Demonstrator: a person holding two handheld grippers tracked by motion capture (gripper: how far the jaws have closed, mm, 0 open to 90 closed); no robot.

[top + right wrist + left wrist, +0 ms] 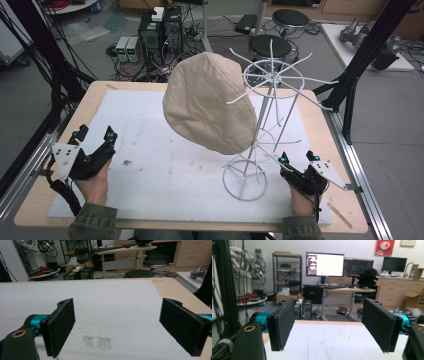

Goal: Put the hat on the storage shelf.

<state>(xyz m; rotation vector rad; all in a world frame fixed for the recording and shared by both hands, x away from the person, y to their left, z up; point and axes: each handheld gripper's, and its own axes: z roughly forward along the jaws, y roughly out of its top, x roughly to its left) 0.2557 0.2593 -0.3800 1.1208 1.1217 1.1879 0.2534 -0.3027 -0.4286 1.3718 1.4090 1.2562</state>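
Observation:
A beige fabric cap (207, 102) hangs on a white wire rack (273, 78) that stands on a ring base (245, 181) right of the table's centre. My left gripper (95, 133) rests low at the left front of the white mat (150, 125), well left of the cap. In the left gripper view its jaws (328, 312) stand wide apart with nothing between them. My right gripper (298, 157) sits just right of the rack's base. Its jaws (117, 312) are also spread wide over bare mat and hold nothing.
The mat covers most of a wooden table (320, 112). A small brown stain (125, 162) lies near the left hand, and a similar stain (97, 341) shows on the mat ahead of the right gripper. Black frame posts (361, 60) stand at the right. Computers (160, 30) and stools (270, 46) stand on the floor behind.

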